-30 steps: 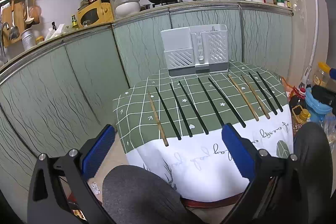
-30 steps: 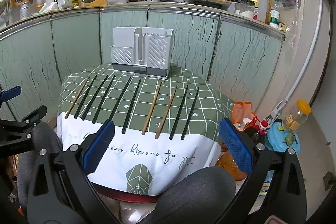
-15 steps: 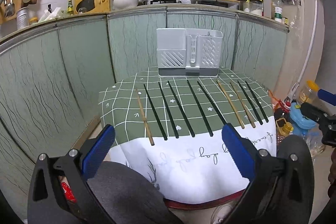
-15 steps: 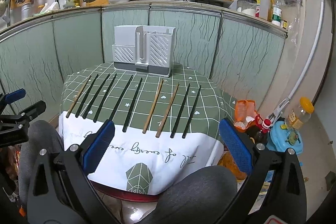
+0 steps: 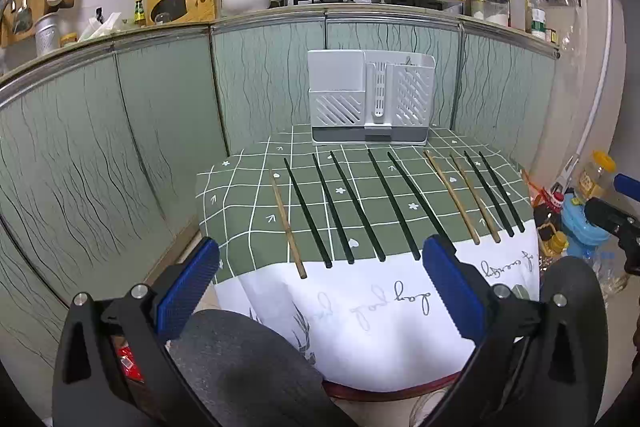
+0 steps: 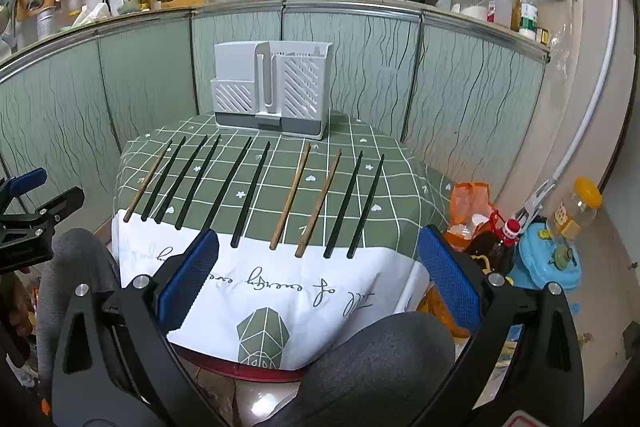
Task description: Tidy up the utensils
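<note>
Nearest the lens, in the lower part of each wrist view, the left gripper (image 5: 320,287) and the right gripper (image 6: 318,285) are hovering short of the table, jaws spread wide and pinching nothing. The person's grey-clad knees are showing at the bottom of both frames.

Beyond them, the tablecloth (image 5: 240,195) is hanging over the near table edge. Across the middle of the frame ten chopsticks are lying in a loose row, well apart, their thick ends reaching the near edge. In the left view the leftmost is a wooden chopstick (image 5: 287,223); the black chopsticks (image 5: 358,207) are filling the centre; two more wooden ones (image 5: 452,195) are lying right of centre, with two black ones beyond.

Farther back, at upper centre, the white utensil holder (image 5: 370,103) is standing upright on the cloth; its contents cannot be told.

Judgement: the task is at its opening step, the approach; no chopstick appears lifted yet. The next move is calling for lowering one gripper over an overhanging thick end, closing narrowly on a single stick, then carrying it to a holder compartment
</note>
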